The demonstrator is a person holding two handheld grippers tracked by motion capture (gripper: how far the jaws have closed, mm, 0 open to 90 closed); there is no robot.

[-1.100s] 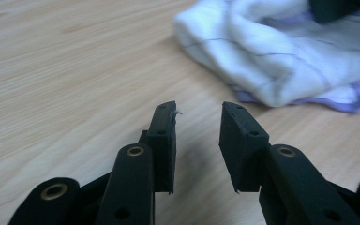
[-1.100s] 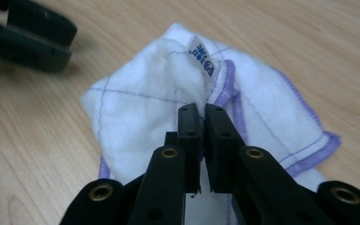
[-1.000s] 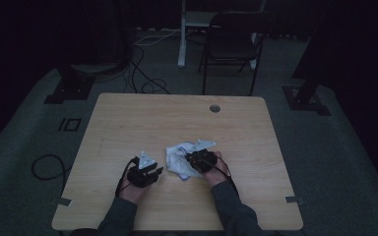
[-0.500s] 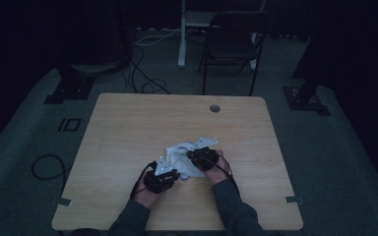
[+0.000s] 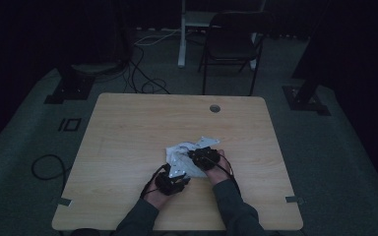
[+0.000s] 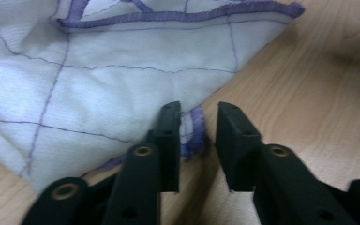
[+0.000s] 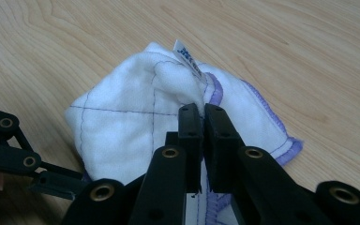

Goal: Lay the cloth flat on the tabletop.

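One white cloth (image 5: 187,153) with purple stitching lies crumpled on the desk (image 5: 128,132) near its front edge — two tongs work it. The right tongs (image 7: 200,111) are pressed together, pinching a fold; the left tongs (image 6: 198,115) are spread, straddling a purple-hemmed corner.

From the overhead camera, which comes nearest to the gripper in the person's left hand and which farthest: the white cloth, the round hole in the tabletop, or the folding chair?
Measured from the left gripper:
1. White cloth, touching its tip, just ahead and to the right.
2. Round hole, near the table's far edge.
3. Folding chair, on the floor beyond the table.
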